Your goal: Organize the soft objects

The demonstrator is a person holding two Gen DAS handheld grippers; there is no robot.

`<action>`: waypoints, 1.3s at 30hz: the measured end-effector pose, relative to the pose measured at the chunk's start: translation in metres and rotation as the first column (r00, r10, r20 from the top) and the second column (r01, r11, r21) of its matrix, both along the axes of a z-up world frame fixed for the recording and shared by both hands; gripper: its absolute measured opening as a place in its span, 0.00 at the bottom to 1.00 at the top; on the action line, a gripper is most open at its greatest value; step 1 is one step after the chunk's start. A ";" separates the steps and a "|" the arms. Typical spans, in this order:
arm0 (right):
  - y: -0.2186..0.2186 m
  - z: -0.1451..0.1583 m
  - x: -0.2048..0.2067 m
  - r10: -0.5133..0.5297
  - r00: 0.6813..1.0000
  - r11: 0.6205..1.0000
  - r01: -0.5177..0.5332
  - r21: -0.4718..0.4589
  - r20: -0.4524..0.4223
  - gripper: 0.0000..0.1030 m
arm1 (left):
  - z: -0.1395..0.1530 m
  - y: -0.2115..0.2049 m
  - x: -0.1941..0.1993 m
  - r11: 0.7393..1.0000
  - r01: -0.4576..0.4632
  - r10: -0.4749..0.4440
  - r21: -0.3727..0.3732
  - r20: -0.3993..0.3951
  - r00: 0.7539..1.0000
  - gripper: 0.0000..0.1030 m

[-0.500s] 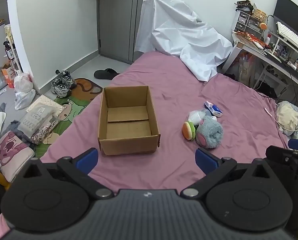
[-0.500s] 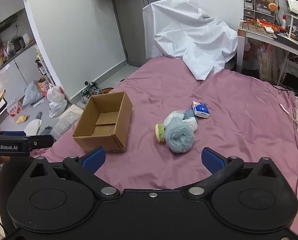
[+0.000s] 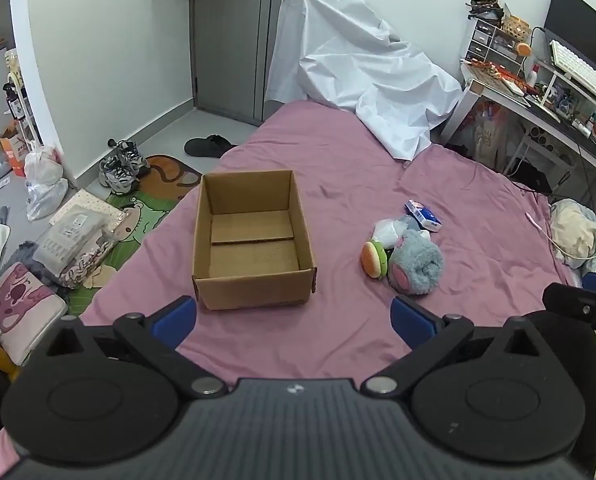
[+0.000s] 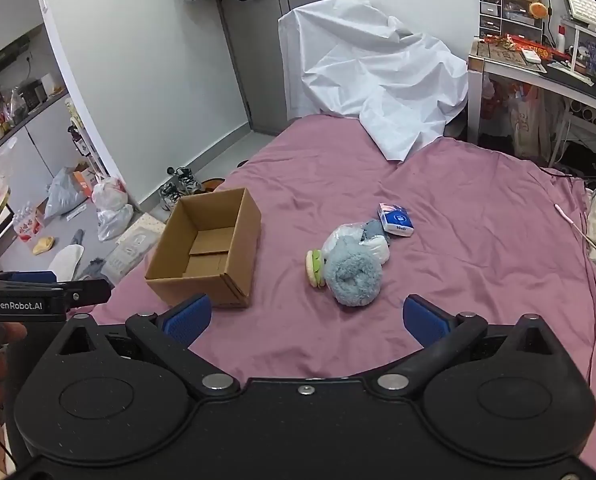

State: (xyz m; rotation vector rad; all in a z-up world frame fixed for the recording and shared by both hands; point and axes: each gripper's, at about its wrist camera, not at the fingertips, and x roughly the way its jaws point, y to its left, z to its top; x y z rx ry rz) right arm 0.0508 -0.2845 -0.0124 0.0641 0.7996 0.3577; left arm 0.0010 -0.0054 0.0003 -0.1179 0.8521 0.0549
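An open, empty cardboard box [image 3: 252, 240] [image 4: 206, 248] sits on the pink bed [image 3: 338, 168]. Right of it lies a small pile: a grey-blue fluffy plush [image 3: 418, 266] [image 4: 352, 276], a burger-shaped plush [image 3: 374, 259] [image 4: 314, 267], a white plastic bag [image 3: 386, 231] [image 4: 340, 236] and a blue-white tissue pack [image 3: 423, 213] [image 4: 396, 220]. My left gripper [image 3: 294, 318] is open and empty, hovering above the bed's near edge in front of the box. My right gripper [image 4: 306, 316] is open and empty, short of the plush pile.
A white sheet [image 3: 362, 76] drapes over something at the bed's far end. A cluttered desk [image 3: 538, 92] stands to the right. Shoes [image 3: 122, 166], bags and cushions litter the floor at the left. A pillow [image 3: 578, 236] lies at the bed's right edge.
Both grippers have shifted only slightly; the box and the pile sit almost where they were in both views. Nothing was grasped or moved.
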 end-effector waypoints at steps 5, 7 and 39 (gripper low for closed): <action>0.001 0.001 -0.001 -0.003 1.000 1.000 0.003 -0.012 0.004 1.00 | 0.001 -0.002 -0.001 1.000 0.006 -0.006 -0.002 0.004 1.000 1.00; 0.000 0.000 -0.002 -0.002 1.000 1.000 0.002 -0.012 0.006 1.00 | 0.001 0.000 0.000 1.000 0.007 -0.007 -0.008 0.003 1.000 1.00; 0.000 -0.003 -0.007 0.006 1.000 0.999 -0.006 -0.050 0.004 1.00 | 0.007 -0.006 -0.004 1.000 0.026 -0.026 -0.006 0.012 1.000 0.99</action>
